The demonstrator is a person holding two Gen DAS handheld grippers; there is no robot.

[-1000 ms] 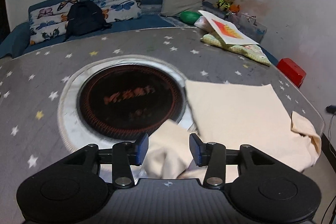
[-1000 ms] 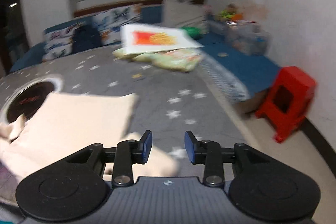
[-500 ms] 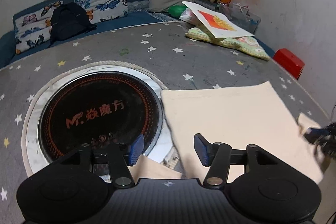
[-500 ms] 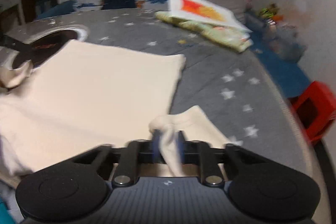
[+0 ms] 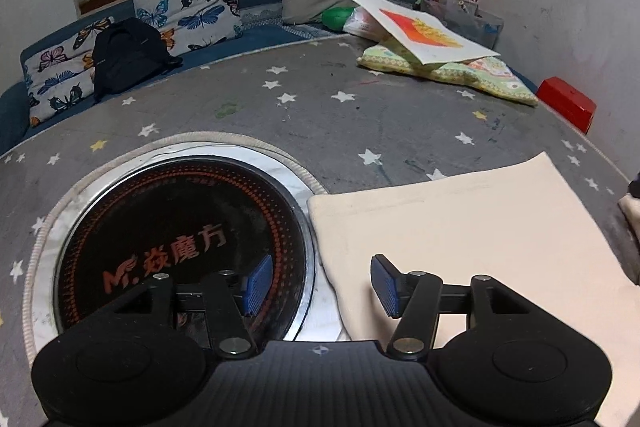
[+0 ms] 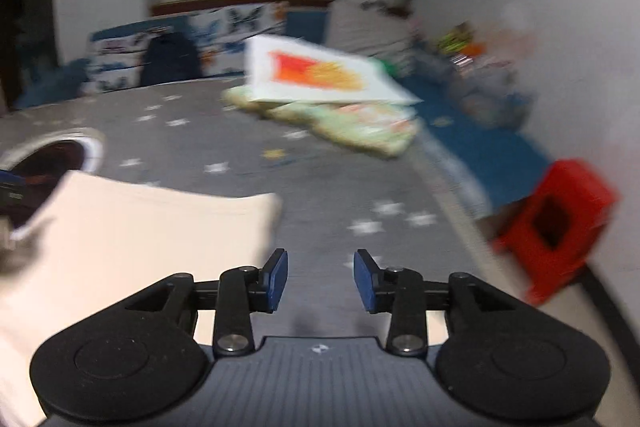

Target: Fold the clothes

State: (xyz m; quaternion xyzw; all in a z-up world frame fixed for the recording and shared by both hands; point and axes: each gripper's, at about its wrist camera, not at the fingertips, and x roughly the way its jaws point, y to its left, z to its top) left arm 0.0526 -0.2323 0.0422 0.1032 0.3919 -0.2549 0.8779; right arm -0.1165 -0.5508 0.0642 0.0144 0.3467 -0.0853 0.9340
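Our left claw (image 5: pixel 316 281) and right claw (image 6: pixel 320 281) both hang apart and empty over the cream cloth (image 5: pixel 460 227), which lies flat near the tabletop's (image 5: pixel 320 115) right edge beside the burner (image 5: pixel 180 247), likely smoothed ready for folding.

The left tongs (image 5: pixel 318 283) are showing a matte black ribbed body, two round black discs, silver screws on angled black linkage arms and blue ribbed pads (image 5: pixel 256 283). The right tongs (image 6: pixel 320 281) are showing the same black build, silver screws and blue pads (image 6: pixel 278 279).
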